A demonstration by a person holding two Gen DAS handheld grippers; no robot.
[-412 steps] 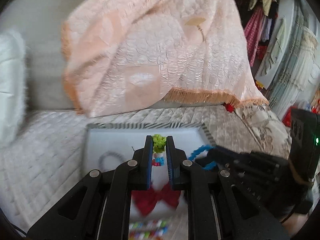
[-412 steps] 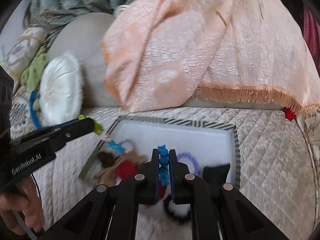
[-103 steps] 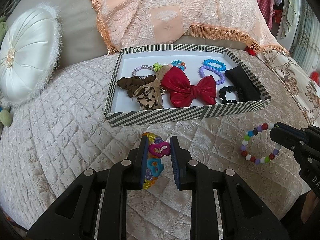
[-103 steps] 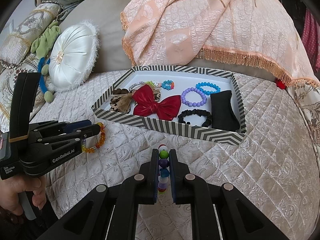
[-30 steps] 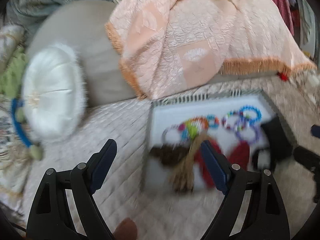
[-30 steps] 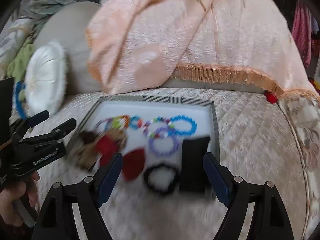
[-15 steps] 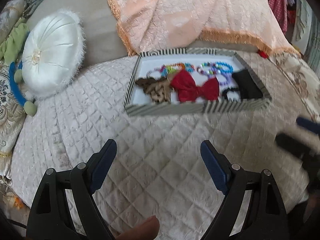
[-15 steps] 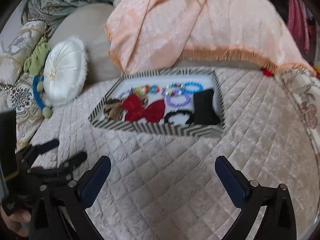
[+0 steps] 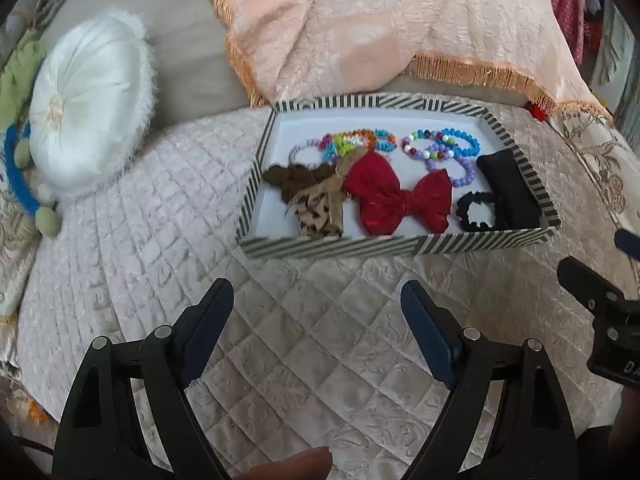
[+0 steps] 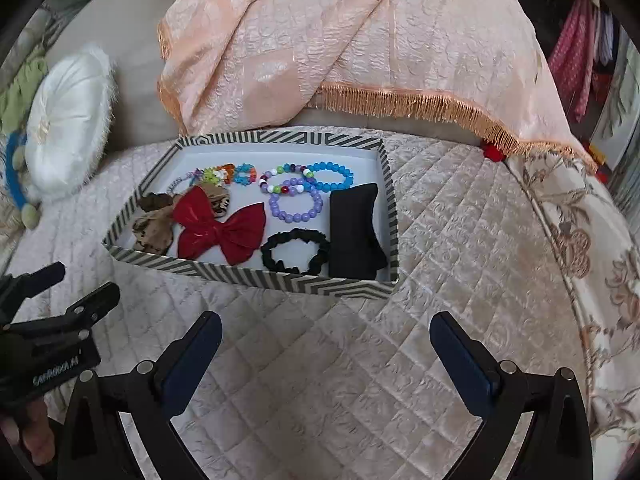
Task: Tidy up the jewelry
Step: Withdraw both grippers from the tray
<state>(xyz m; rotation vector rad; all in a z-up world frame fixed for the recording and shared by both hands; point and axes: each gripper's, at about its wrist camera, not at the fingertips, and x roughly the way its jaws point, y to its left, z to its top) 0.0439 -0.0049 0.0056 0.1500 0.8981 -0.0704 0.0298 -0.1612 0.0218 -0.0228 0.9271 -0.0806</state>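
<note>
We held the left gripper (image 9: 316, 312) and right gripper (image 10: 326, 344) spread wide and empty above the quilt (image 10: 320, 380). The jewelry lay in the striped tray (image 10: 280, 280). Only the left view showed the blue band (image 9: 18, 184); lettering on either gripper was unreadable.

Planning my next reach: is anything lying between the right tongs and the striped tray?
Nothing visible does. Only bare quilted bedspread lies between the open right tongs and the striped tray; its low front wall faces them.
</note>
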